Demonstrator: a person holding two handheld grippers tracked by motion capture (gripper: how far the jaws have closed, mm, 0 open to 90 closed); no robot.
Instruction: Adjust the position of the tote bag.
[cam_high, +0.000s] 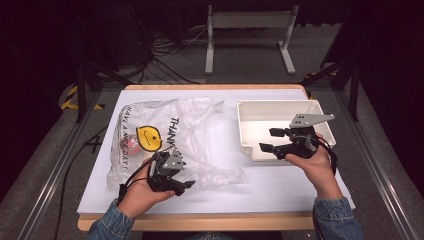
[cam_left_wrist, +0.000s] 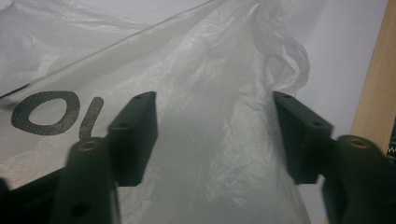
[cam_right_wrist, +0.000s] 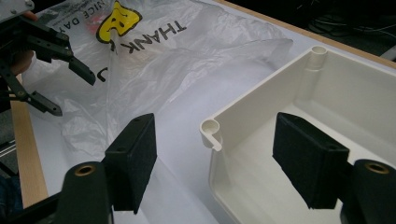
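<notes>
Crumpled, see-through plastic bag (cam_high: 170, 140) with yellow smiley and black lettering, flat on white tabletop (cam_high: 280, 185); left gripper (cam_left_wrist: 215, 135) released astride it; right gripper (cam_right_wrist: 219, 158) released over tray (cam_high: 250, 122) corner.

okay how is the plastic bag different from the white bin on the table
The plastic bag is thin, crumpled and see-through, lying flat; the white bin is rigid, opaque and stands with upright walls. The plastic bag bears black lettering and a yellow smiley; the white bin is plain. Both rest on the white table.
</notes>
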